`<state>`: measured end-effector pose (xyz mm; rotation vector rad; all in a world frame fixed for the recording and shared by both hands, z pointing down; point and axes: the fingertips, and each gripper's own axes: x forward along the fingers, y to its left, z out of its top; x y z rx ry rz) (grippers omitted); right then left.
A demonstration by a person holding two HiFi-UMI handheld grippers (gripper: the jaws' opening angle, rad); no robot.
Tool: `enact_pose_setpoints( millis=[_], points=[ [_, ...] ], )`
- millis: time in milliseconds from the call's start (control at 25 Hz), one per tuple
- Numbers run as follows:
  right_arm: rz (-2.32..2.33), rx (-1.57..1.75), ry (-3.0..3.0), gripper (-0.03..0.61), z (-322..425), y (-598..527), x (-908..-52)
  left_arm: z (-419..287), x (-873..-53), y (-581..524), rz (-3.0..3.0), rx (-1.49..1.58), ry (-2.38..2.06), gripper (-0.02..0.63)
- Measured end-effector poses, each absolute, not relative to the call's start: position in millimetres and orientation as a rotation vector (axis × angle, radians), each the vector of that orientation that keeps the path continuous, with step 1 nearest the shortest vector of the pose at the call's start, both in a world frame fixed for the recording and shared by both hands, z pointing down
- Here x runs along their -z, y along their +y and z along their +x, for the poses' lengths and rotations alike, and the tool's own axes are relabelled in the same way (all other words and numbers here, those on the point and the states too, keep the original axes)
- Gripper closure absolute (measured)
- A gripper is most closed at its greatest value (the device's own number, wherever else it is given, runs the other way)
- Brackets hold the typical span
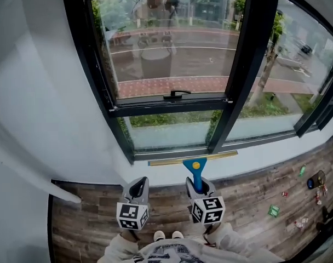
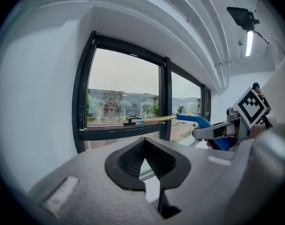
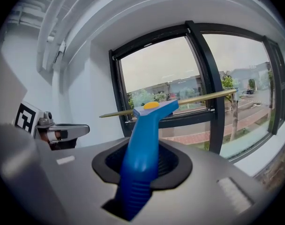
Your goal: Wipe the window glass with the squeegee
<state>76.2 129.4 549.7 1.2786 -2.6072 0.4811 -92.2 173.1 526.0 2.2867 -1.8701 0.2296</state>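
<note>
In the head view, the squeegee (image 1: 195,171) is being held by the right gripper (image 1: 202,189), its blade lying along the bottom frame of the window (image 1: 166,53). The left gripper (image 1: 137,189) is being held just beside. In the left gripper view, the jaws are being pressed together, with nothing between them. In the right gripper view, the squeegee's blue handle is being clamped between the jaws.
</note>
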Motion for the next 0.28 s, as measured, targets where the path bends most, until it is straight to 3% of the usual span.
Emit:
enact_pose_setpoints(
  millis=[280],
  points=[
    [1.254, -0.443, -2.624, 0.465, 61.2, 155.0, -538.7, -98.6, -516.2, 198.1, 2.285, -0.228, -1.886, 0.614]
  ],
)
